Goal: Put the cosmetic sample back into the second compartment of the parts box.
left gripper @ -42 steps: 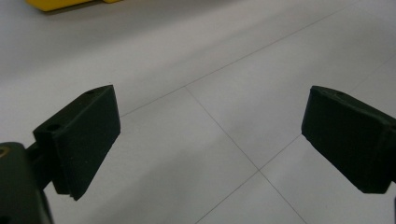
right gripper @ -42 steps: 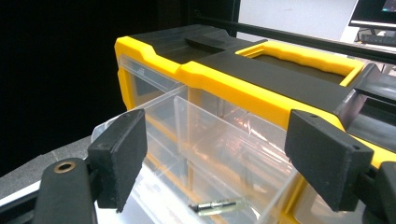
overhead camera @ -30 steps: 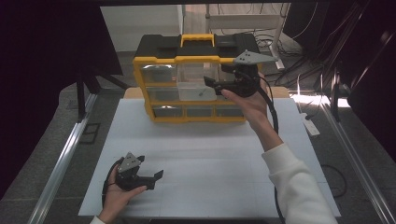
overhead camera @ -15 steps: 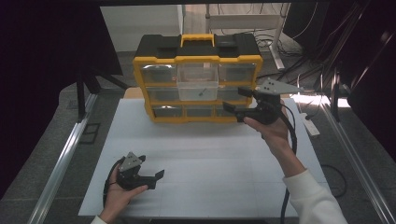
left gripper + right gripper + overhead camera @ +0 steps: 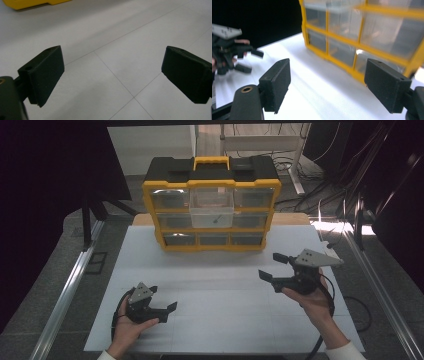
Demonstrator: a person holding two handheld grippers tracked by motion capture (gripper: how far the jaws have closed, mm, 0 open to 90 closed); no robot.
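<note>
A yellow and black drawer organizer [image 5: 212,210] stands at the back middle of the white mat [image 5: 225,320]. Its clear top-middle drawer [image 5: 211,212] sticks out toward me with a small dark item inside. My right gripper [image 5: 269,265] hovers open at the right, in front of the organizer and apart from it, jaws pointing left. In the right gripper view its jaws [image 5: 327,82] hold nothing and face the organizer's lower drawers [image 5: 362,37]. My left gripper [image 5: 164,298] rests open low on the mat's near left. The left gripper view has bare mat between the jaws [image 5: 112,72].
Metal rails [image 5: 65,300] run along both sides of the table. Cables [image 5: 330,190] and table legs lie behind the organizer, with dark curtains to the left and right. The yellow organizer base [image 5: 32,3] is at the top left of the left gripper view.
My right gripper has drawn back from the organizer's top-middle drawer, moving right and toward me, and the drawer stays pulled out. The left gripper has not moved.
</note>
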